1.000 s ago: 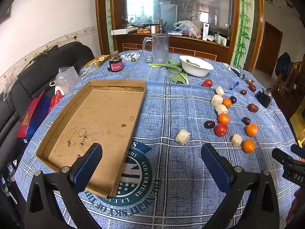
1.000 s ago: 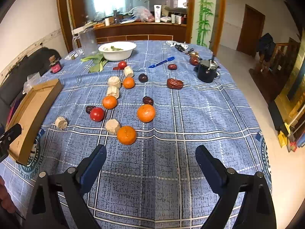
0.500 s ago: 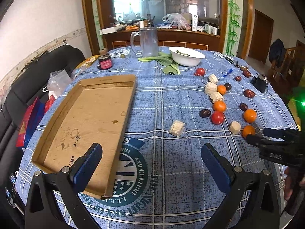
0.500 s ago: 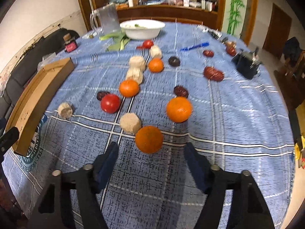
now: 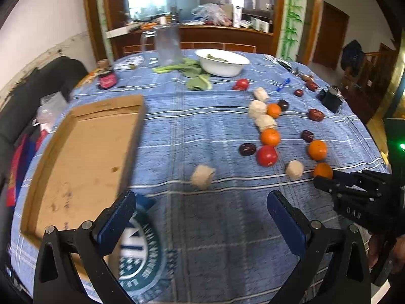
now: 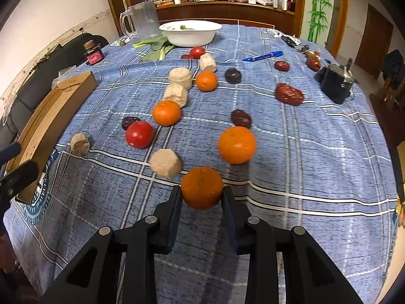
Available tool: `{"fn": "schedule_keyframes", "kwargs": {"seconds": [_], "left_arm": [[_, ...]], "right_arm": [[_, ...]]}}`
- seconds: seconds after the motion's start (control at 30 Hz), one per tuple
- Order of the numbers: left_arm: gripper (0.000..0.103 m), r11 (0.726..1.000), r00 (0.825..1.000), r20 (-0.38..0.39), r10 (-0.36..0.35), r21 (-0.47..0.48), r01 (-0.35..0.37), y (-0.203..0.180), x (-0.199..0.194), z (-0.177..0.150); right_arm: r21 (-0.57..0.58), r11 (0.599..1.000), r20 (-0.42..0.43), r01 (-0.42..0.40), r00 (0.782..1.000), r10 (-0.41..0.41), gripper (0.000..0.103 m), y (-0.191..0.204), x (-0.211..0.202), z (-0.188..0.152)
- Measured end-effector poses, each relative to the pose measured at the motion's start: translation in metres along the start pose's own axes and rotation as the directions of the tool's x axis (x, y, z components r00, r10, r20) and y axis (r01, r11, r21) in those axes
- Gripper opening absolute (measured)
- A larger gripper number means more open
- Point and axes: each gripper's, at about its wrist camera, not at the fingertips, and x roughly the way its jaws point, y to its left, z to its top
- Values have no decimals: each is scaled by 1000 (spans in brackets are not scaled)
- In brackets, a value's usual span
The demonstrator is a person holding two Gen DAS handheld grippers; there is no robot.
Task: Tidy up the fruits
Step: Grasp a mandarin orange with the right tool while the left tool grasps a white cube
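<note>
The nearest orange (image 6: 202, 188) lies on the blue checked tablecloth between the pads of my right gripper (image 6: 202, 194). Its jaws are closing and both pads touch the fruit's sides. In the left wrist view the same orange (image 5: 322, 169) shows at the tip of that gripper (image 5: 326, 181). My left gripper (image 5: 200, 202) hangs open above bare cloth, with nothing between its fingers. The cardboard tray (image 5: 76, 152) lies to its left. More oranges (image 6: 236, 145), tomatoes (image 6: 138, 134), dark dates (image 6: 288, 93) and pale beige chunks (image 6: 165, 163) are scattered beyond.
A white bowl (image 6: 189, 33), leafy greens (image 6: 154, 46), a glass jug (image 6: 141, 20) and a small jar (image 6: 93, 55) stand at the far side. A blue pen (image 6: 263, 56) and a black object (image 6: 334, 82) lie at the right. A dark sofa (image 5: 38, 83) borders the table's left.
My right gripper came down and closed from wide open onto the nearest orange. The left gripper shifted right, and the view has tilted a little.
</note>
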Motion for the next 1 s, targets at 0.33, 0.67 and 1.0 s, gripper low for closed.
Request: {"fn": "schedule_keyframes", "kwargs": {"seconds": [0.33, 0.67, 1.0], "left_arm": [[71, 996, 990, -122, -75, 32, 79, -2, 55, 25], [29, 995, 978, -181, -99, -8, 99, 16, 83, 15], [29, 989, 980, -137, -145, -11, 144, 3, 50, 2]], "right_arm": [[38, 999, -4, -18, 1000, 18, 34, -14, -9, -9], [50, 999, -2, -13, 1000, 13, 34, -15, -7, -9], [46, 999, 20, 27, 999, -28, 34, -12, -17, -13]]}}
